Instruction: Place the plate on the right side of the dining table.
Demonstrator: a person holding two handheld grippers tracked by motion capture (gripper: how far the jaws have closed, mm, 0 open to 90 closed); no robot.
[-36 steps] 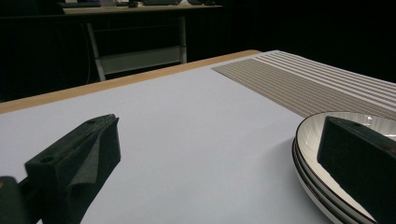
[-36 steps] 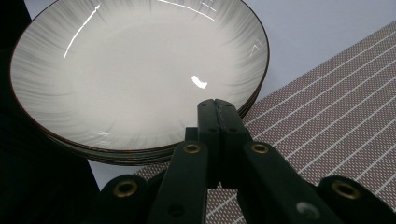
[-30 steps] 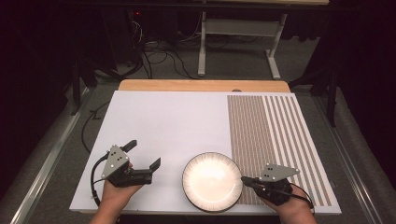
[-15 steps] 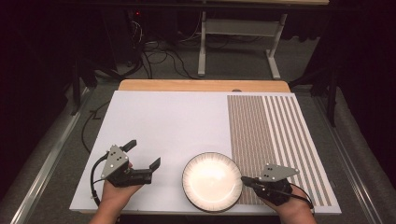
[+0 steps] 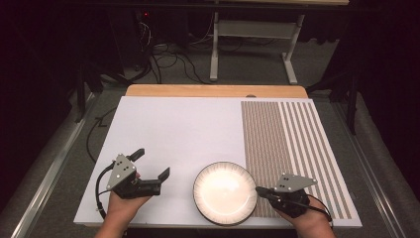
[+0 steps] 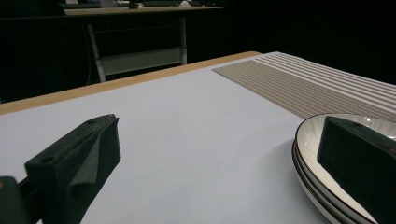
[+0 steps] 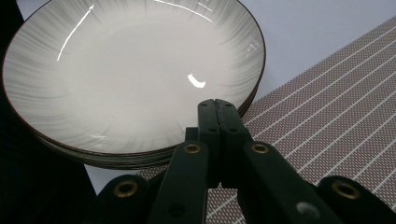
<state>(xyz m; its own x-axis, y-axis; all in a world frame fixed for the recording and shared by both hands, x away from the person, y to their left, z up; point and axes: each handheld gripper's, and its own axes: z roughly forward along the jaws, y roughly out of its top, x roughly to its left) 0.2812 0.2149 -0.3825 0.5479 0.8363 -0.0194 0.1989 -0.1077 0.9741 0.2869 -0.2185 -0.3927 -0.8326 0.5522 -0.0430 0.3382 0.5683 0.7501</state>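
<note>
The high view hangs above my side of the table (image 5: 178, 129), looking forward and down, well back. My left gripper (image 6: 219, 154) camera sits low near the plates (image 6: 327, 172), looking across the table with the plates at its right edge. My right gripper (image 7: 218, 109) camera is close above the plates (image 7: 130, 70), looking down on them. All three views share the plates (image 5: 225, 192).

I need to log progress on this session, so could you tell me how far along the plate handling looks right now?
Nothing looks done yet: the stack of white dark-rimmed ceramic plates sits whole near the table's front edge. In hand: the right tool, jaws shut, sits at the stack's rim beside the brown striped placemat, while the left tool is open just left of it. Gripping and moving any plate remains.
</note>
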